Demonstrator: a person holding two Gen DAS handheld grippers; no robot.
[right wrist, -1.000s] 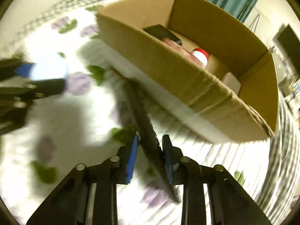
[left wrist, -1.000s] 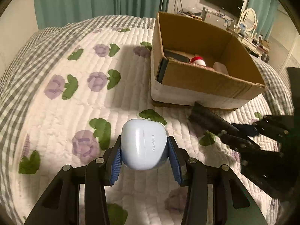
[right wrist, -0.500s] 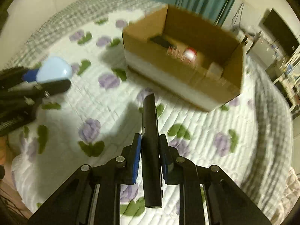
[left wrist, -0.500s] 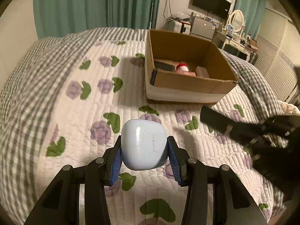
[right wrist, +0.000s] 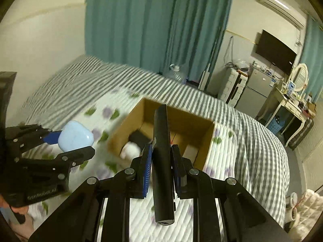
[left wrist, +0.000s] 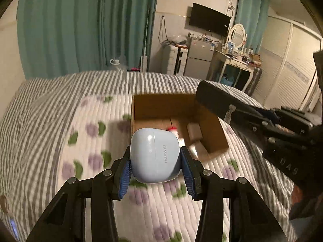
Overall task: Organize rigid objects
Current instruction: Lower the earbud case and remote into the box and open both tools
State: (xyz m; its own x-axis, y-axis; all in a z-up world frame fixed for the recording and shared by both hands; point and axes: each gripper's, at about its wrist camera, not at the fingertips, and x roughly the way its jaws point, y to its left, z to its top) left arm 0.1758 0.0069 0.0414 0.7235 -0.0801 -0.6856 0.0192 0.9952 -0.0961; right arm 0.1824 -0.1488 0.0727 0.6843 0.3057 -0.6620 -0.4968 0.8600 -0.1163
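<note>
Grippers both grip cargo above the quilt [left wrist: 50, 133]: left gripper [left wrist: 155, 161] a pale-blue earbud case [left wrist: 154, 155], right gripper [right wrist: 160, 159] a black cylinder [right wrist: 162, 161], cardboard box [right wrist: 181, 119] beyond holding clutter

Your left gripper [left wrist: 155, 159] is raised and level, its blue-padded fingers [left wrist: 125, 173] clamped on the pale blue case [left wrist: 154, 155]. Your right gripper [right wrist: 160, 161] stands just beside it at its 3 o'clock, fingers [right wrist: 146, 167] pinched on the black bar [right wrist: 162, 161], which points toward 12 o'clock past the fingertips.
</note>
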